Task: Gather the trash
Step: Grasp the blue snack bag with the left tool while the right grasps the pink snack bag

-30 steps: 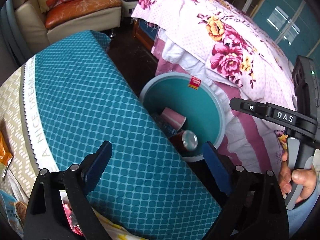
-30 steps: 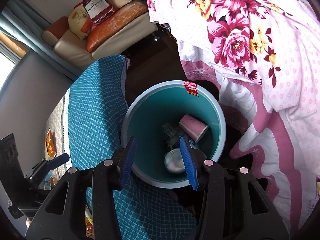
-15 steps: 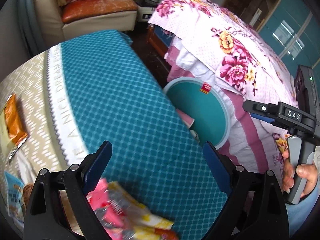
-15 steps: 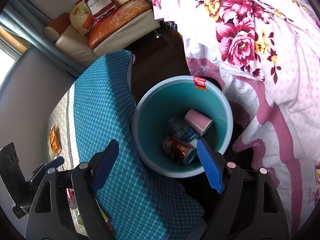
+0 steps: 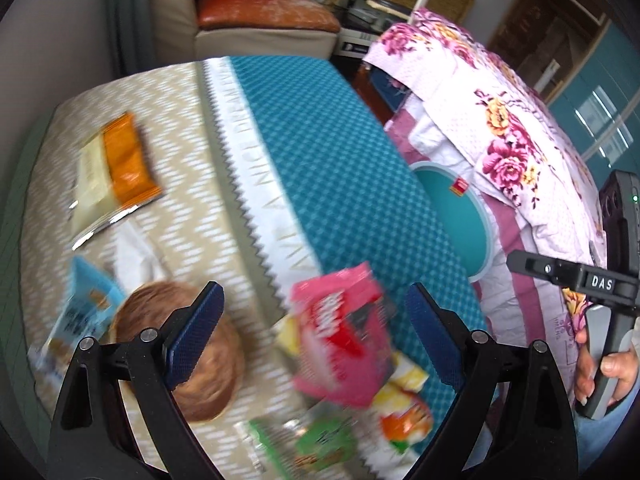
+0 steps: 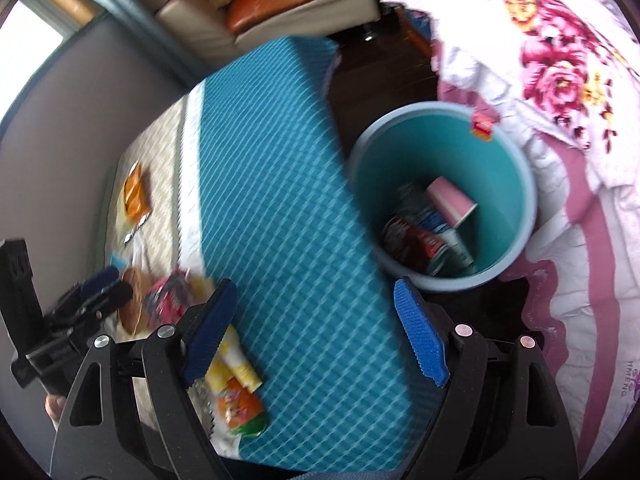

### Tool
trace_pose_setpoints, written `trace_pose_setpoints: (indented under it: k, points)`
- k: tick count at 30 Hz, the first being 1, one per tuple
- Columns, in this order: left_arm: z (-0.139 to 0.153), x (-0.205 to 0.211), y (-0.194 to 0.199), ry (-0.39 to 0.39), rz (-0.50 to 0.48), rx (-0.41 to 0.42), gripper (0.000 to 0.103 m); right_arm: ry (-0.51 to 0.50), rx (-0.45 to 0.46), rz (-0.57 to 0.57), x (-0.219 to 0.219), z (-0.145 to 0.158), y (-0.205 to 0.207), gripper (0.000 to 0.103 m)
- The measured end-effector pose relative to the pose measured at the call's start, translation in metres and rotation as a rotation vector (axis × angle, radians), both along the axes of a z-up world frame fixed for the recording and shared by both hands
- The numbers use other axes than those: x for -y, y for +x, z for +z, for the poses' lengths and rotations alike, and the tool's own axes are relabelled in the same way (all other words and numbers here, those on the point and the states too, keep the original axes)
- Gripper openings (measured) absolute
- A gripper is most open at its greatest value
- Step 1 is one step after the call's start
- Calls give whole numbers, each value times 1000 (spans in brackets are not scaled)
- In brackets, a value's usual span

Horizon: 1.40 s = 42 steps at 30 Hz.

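Observation:
A teal bin (image 6: 516, 168) stands on the dark floor beside the table and holds a red can (image 6: 416, 244) and a pink cup (image 6: 450, 202). My right gripper (image 6: 316, 330) hangs open over the table's blue cloth, left of the bin, with nothing between its fingers. My left gripper (image 5: 316, 330) is open above a heap of wrappers: a pink packet (image 5: 344, 332), a yellow and orange one (image 5: 404, 408) and a green one (image 5: 320, 440). A brown bun (image 5: 208, 364) lies under its left finger. An orange and cream wrapper (image 5: 112, 172) lies farther back.
The table (image 5: 340, 168) wears a blue and beige cloth. A bed with a floral quilt (image 5: 508, 128) crowds the bin's far side. A sofa (image 5: 260, 28) stands at the back. A hand (image 5: 600, 368) holds the right gripper's grip at the left wrist view's right edge.
The right gripper's jaws widened and the red can dropped into the bin. Both grippers swung left, away from the bin and over the table, bringing the wrappers into view.

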<state>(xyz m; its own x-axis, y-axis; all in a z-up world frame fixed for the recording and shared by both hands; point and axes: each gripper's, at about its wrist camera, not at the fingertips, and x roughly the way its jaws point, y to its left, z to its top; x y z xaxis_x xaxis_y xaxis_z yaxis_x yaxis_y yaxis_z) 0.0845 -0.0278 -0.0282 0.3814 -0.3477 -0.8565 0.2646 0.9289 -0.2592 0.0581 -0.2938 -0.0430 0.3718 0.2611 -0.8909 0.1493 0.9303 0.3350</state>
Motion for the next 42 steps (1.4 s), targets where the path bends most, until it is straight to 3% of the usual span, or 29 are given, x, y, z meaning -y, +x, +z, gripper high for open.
trace_pose_setpoints:
  k: [8,17,24,34,36,39,42]
  points:
    - [-10,-58,-29,58,59,14,92,-6,-30,127,-68,-4,2,77]
    - [-20,-127,-49,73,165,-3,92,-5,-106,246,-135,-27,17,77]
    - [-22,-171,-40,211,209,32,92,-28,-134,286,-169,-42,27,77]
    - [-55,-173,-15,302,105,-21,92,-74,-112,308,-189,-48,36,76]
    - [-61,-172,-12,305,96,-30,92,-76,-101,318,-192,-47,37,63]
    - [-70,-170,-7,304,94,-48,92,-82,-83,343,-196,-46,37,53]
    - [-75,-168,-8,299,95,-54,73,-89,-60,362,-201,-45,36,46]
